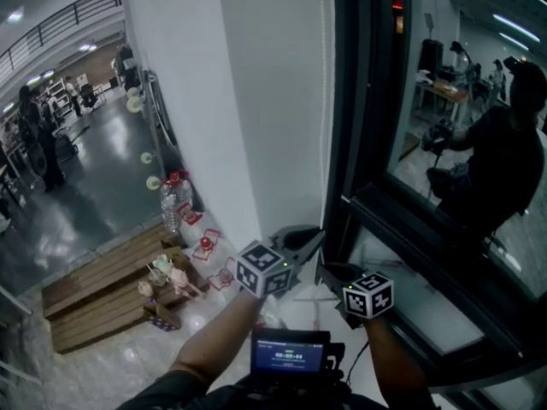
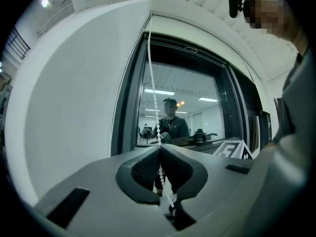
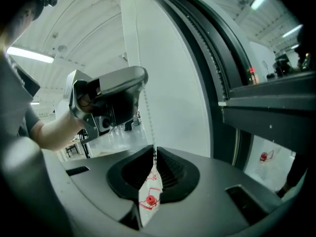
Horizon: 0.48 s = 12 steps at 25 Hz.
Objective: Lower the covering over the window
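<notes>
Where the person stands: close before a dark-framed window (image 1: 376, 203), beside a white wall (image 1: 256, 101)
Covering: it sits somewhere at the top of the window, where the chain runs up; I cannot make out its edge, and the glass (image 2: 192, 107) below is bare and mirrors the person
Bead chain (image 2: 152, 83): white, it hangs straight down along the left side of the window frame, between the wall and the glass
Left hand-held gripper (image 2: 159, 151): the jaws are together and clamped on the bead chain, which passes between the pads and goes on below them
Right hand-held gripper (image 3: 153, 154): it is lower on the same chain, under the left one; the jaws stand a little apart, and the chain comes down to the slit at their tips without being pressed
Marker cubes: one (image 1: 263, 269) on the left gripper and one (image 1: 368, 294) on the right, near each other in the head view
Floor: a wooden pallet (image 1: 94, 289) with small things on it, and plastic bottles (image 1: 173, 199) near the wall
</notes>
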{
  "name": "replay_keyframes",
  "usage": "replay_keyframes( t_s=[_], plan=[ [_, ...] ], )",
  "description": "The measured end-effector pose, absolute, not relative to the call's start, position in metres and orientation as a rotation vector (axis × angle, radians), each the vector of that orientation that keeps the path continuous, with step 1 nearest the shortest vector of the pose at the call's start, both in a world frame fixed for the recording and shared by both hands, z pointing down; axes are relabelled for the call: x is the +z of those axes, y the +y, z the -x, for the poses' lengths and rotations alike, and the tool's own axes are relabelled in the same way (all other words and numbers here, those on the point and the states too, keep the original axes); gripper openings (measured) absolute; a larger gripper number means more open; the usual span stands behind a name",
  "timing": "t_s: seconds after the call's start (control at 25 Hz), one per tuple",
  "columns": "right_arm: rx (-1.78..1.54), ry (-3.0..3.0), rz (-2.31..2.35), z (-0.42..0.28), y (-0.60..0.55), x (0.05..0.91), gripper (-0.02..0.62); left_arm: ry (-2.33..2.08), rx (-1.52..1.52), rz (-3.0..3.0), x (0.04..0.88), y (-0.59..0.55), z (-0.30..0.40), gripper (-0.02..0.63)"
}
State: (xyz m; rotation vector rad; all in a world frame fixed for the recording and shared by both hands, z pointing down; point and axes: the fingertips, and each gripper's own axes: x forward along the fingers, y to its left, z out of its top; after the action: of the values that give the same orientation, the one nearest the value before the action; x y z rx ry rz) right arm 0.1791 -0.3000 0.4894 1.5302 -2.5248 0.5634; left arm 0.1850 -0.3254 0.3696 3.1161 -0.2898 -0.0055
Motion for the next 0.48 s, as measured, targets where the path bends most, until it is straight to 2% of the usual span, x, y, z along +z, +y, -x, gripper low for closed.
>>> replay_keyframes(
  t_s=[0.08,0.12,0.2,0.28,0.48],
  plan=[
    [0.502,-2.541,-1.583,-0.186,-0.303,0.468,0.048,-0.312,-0.015,-3.11,0.365,-0.328,-0.182,0.028],
    [0.468,-2.549,-1.612,-0.19,-0.304,0.455,0.067,-0.332,-0.032,-3.102,0.36,-0.33,-0.179,0.08],
    [0.397,-2.563,-1.658,-0.195,-0.303,0.432,0.101,-0.384,-0.051,-3.083,0.355,-0.334,-0.172,0.118],
    [0.321,-2.578,-1.685,-0.199,-0.301,0.411,0.129,-0.431,-0.063,-3.068,0.351,-0.337,-0.164,0.127],
    [0.205,-2.638,-1.699,-0.198,-0.281,0.364,0.129,-0.53,-0.115,-3.045,0.336,-0.331,-0.146,0.127]
  ],
)
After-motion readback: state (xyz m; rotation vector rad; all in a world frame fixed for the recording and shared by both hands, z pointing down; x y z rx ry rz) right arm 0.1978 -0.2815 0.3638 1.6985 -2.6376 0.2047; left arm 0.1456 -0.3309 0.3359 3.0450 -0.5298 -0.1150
